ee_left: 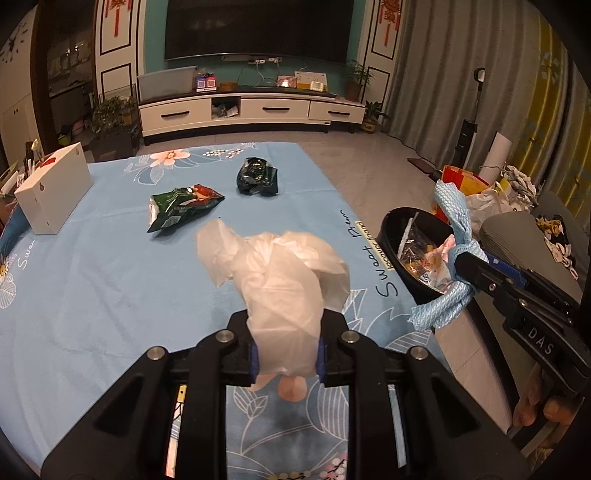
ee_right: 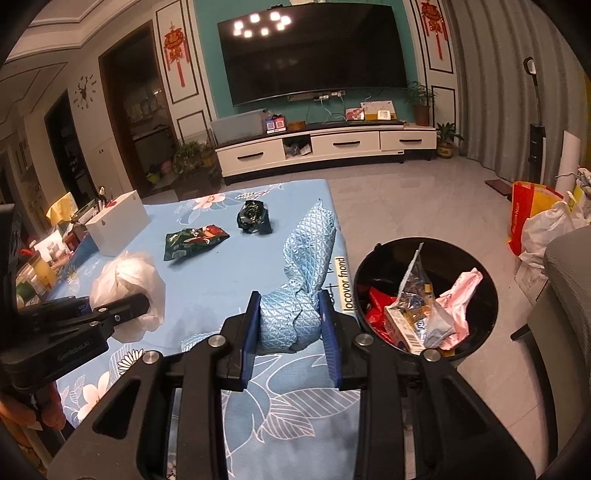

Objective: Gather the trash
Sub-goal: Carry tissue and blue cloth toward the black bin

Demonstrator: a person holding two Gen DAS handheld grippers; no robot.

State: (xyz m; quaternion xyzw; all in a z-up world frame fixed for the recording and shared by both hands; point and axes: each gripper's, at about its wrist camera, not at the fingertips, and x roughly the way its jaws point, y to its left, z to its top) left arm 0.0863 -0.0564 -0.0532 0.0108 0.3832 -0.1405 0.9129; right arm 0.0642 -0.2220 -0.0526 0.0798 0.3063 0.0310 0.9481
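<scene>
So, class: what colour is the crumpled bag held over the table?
Translucent white bag, clearest in the left wrist view.

Left wrist view: camera sits just behind the left claw (ee_left: pixel 286 354), looking forward and down along its 2 fingers, very near them. Ahead lies the blue floral tablecloth (ee_left: pixel 92 288); far beyond, the TV (ee_left: pixel 258 27). Right of the claw, the black bin (ee_left: pixel 393 229) and right claw (ee_left: pixel 461 266).

Right wrist view: same setup behind the right claw (ee_right: pixel 290 325), tilted less steeply. Bin (ee_right: pixel 491 291) just right, left claw (ee_right: pixel 133 306) to the left.

Shared: tablecloth, bin, TV, both claws.
</scene>
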